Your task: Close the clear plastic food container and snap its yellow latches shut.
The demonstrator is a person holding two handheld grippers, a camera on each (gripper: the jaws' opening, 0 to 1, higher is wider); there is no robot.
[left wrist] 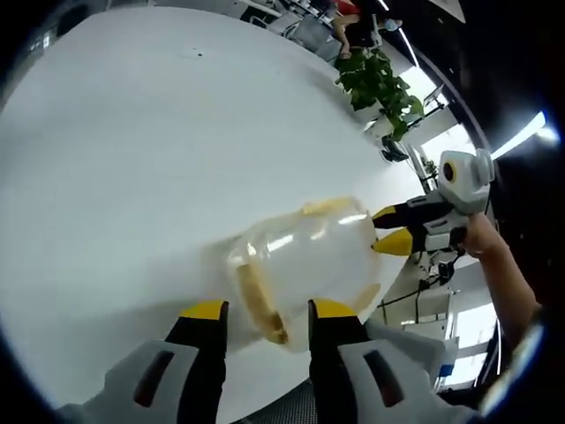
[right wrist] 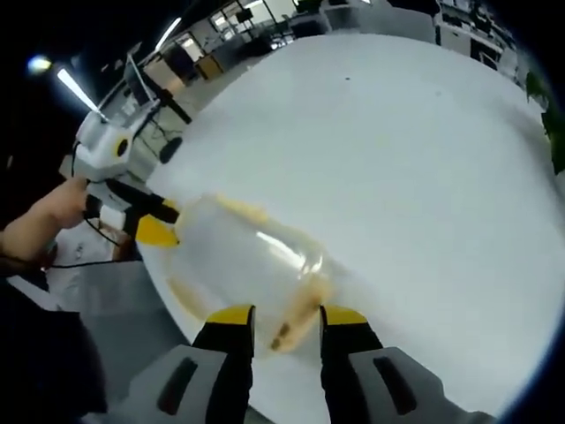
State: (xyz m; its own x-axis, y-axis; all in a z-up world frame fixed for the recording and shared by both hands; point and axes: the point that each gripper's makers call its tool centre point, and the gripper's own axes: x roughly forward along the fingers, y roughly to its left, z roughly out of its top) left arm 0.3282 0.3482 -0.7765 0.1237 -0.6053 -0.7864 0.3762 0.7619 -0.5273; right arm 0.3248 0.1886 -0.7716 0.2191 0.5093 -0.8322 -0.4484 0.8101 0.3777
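The clear plastic container (left wrist: 305, 256) lies on its side on the white table (left wrist: 132, 159), blurred. One yellow latch (left wrist: 261, 307) at its near end sits between my left gripper's (left wrist: 269, 311) yellow-tipped jaws, which are closed in on that end. My right gripper (left wrist: 390, 229) comes in from the right with its tips against the container's far end. In the right gripper view the container (right wrist: 243, 252) reaches away to the left. Its near yellow latch (right wrist: 296, 320) sits between my right gripper's (right wrist: 288, 316) narrowed jaws, and my left gripper (right wrist: 157, 221) meets the far end.
The container lies close to the table's curved edge (right wrist: 163, 291), with grey floor beyond it. A potted plant (left wrist: 380, 84) stands past the table, and office desks (right wrist: 265, 22) sit farther off. A hand (right wrist: 53, 212) holds the left gripper.
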